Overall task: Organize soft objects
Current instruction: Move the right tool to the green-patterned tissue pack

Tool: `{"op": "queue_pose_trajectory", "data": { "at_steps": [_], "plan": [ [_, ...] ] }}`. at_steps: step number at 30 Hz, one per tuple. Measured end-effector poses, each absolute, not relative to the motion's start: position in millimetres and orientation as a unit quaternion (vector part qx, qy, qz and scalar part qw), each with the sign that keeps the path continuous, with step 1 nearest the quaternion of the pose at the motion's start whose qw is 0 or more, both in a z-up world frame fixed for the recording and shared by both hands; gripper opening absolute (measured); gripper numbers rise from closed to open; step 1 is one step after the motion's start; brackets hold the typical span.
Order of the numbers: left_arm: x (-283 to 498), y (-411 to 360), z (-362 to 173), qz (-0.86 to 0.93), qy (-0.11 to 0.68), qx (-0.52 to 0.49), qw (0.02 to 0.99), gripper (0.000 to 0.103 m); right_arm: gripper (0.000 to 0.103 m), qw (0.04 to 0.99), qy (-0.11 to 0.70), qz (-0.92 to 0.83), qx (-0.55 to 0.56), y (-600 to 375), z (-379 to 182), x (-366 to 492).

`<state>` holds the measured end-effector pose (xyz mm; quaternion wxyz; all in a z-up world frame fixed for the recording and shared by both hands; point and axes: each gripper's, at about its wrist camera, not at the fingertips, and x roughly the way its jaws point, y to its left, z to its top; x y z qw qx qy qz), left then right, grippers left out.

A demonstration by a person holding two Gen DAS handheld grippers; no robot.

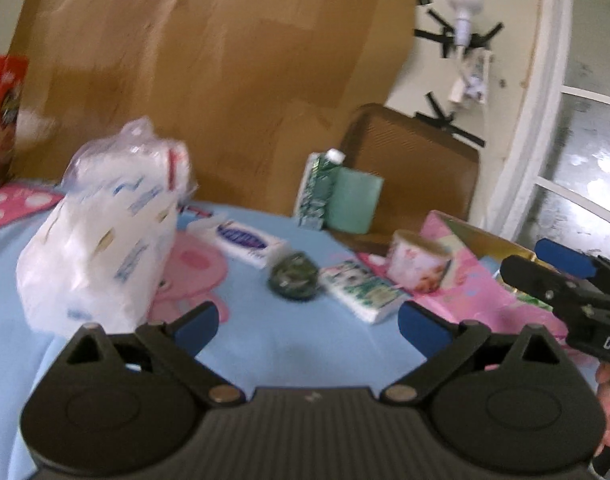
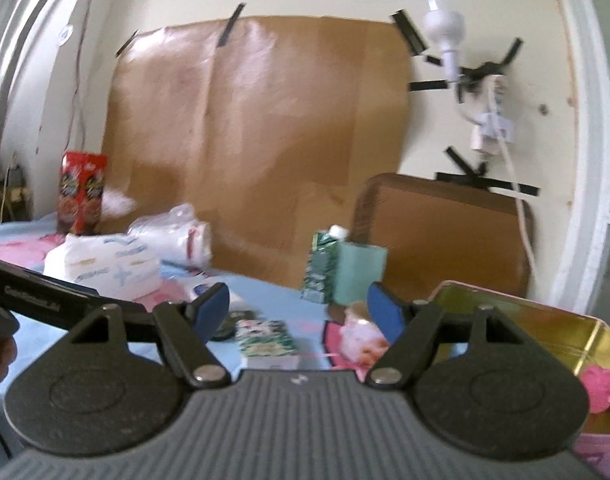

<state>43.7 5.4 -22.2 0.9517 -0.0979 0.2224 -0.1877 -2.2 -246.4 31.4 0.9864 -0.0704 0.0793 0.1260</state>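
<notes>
Left wrist: left gripper (image 1: 307, 322) spread wide, holding nothing, above blue sheet (image 1: 289, 344). White plastic pack (image 1: 101, 236) near left finger. Tissue packet (image 1: 363, 290) ahead beside dark round lump (image 1: 293, 276). Pink box (image 1: 469, 272) at right.

Right wrist: right gripper (image 2: 299, 306) wide, holding nothing. Tissue packet (image 2: 267, 340) between fingers, further off on sheet. Gold-lined box (image 2: 545, 332) at right, pink thing (image 2: 601, 388) inside.
</notes>
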Motion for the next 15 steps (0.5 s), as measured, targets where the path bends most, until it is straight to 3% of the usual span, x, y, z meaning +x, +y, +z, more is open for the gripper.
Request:
{"op": "queue_pose_trajectory", "data": {
  "at_steps": [9,15],
  "plan": [
    [50,20,-33,-0.2,0.237,-0.139,0.941,0.1,0.068,0.977,0.128,0.144,-0.094,-218,20,24],
    [51,23,-34,-0.202,0.239,-0.151,0.938,0.1,0.068,0.966,0.18,0.153,-0.101,-202,9,58]
  ]
}}
